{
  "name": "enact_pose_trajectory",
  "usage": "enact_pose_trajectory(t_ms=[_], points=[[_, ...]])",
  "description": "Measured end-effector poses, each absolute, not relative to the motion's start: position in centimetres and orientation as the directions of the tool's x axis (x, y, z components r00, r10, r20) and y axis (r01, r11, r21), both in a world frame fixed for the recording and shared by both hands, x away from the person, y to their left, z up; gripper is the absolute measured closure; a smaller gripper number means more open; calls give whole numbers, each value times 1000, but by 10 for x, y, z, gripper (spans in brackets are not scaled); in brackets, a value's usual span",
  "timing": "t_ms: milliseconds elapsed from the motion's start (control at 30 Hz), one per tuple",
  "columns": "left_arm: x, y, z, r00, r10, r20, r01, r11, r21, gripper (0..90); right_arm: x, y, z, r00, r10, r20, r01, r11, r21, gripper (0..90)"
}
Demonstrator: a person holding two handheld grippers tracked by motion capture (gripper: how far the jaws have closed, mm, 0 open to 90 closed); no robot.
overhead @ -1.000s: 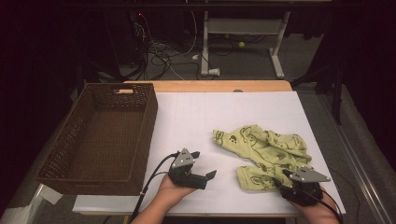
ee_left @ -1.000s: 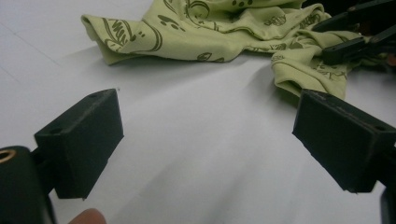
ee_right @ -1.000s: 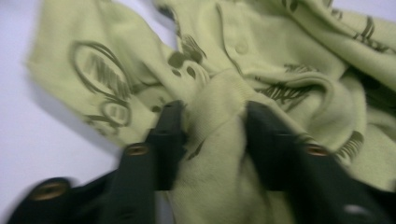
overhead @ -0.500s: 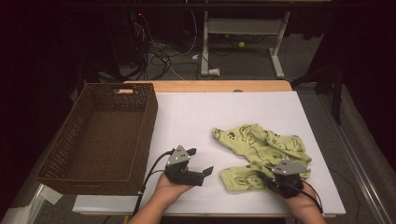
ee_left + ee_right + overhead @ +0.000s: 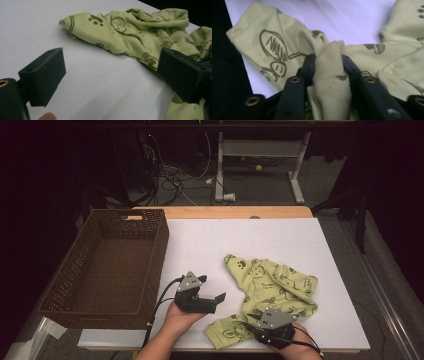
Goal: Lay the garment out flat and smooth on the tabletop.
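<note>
On the white table [image 5: 280, 240], the right gripper [image 5: 328, 60] pinches a fold of the crumpled green garment [image 5: 272, 287]; the left gripper [image 5: 110, 75] gapes empty. The basket [image 5: 107, 265] looks empty, so packing probably remains.

Left tool [image 5: 110, 75], jaws standing wide apart over the bare white bench [image 5: 100, 82]. Beyond them, to the far right, lies a crumpled pale-green printed garment [image 5: 135, 27] on the bench.
</note>
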State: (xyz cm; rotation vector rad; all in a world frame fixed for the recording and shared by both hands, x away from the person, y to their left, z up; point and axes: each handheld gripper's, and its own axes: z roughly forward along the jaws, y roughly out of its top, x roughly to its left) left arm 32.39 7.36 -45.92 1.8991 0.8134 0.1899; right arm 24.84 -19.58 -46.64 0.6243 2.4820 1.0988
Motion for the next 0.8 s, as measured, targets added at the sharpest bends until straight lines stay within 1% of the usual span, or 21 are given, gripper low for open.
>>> enact_pose_trajectory(t_ms=[67,100,133,167,200,267,333,367,433,467,500,533,567,600,633,667,733,800], points=[[329,61,-458,768,602,-219,469,-297,832,72,247,-202,-463,-825,550,-131,259,575,776,554],[329,61,-458,768,602,-219,469,-297,832,72,245,-206,-461,-820,557,-134,257,567,783,532],[332,55,-458,768,600,-222,480,-311,820,99,245,-206,-461,-820,557,-134,257,567,783,532],[336,49,-459,771,592,-235,492,-319,810,99,244,-210,-459,-816,563,-135,255,559,789,525],[342,41,-460,773,586,-244,502,-329,800,144,242,-214,-456,-807,576,-131,258,543,799,516],[352,26,-460,777,577,-253,523,-368,769,144,240,-226,-450,-784,609,-119,266,503,822,499],[362,8,-462,788,576,-219,519,-429,740,181,241,-239,-447,-763,638,-107,278,474,836,498],[366,-1,-464,782,590,-202,528,-453,718,182,242,-244,-447,-749,654,-109,287,468,836,496],[375,-16,-468,774,597,-208,554,-481,680,182,247,-253,-448,-721,685,-104,315,458,831,500],[374,-23,-470,779,604,-167,536,-503,678,224,250,-257,-450,-712,693,-107,329,465,822,508],[374,-23,-470,779,604,-167,536,-503,678,247,252,-259,-453,-706,700,-110,344,474,811,522],[373,-28,-470,784,609,-122,511,-522,683,247,252,-259,-453,-706,700,-110,344,474,811,522],[371,-33,-469,791,605,-88,491,-543,681,305,254,-262,-455,-709,698,-104,353,478,804,529],[369,-36,-469,795,602,-81,484,-547,683,374,255,-263,-457,-712,697,-85,370,476,798,535],[368,-37,-469,801,591,-92,480,-543,689,445,256,-263,-457,-713,696,-80,376,477,794,541],[366,-38,-469,817,569,-93,463,-551,694,538,256,-263,-458,-715,694,-83,374,480,794,550],[363,-40,-469,830,551,-87,442,-555,705,691,256,-261,-458,-718,690,-89,371,488,790,565],[362,-39,-469,834,548,-66,424,-560,712,741,255,-260,-457,-719,688,-95,368,493,789,579]])
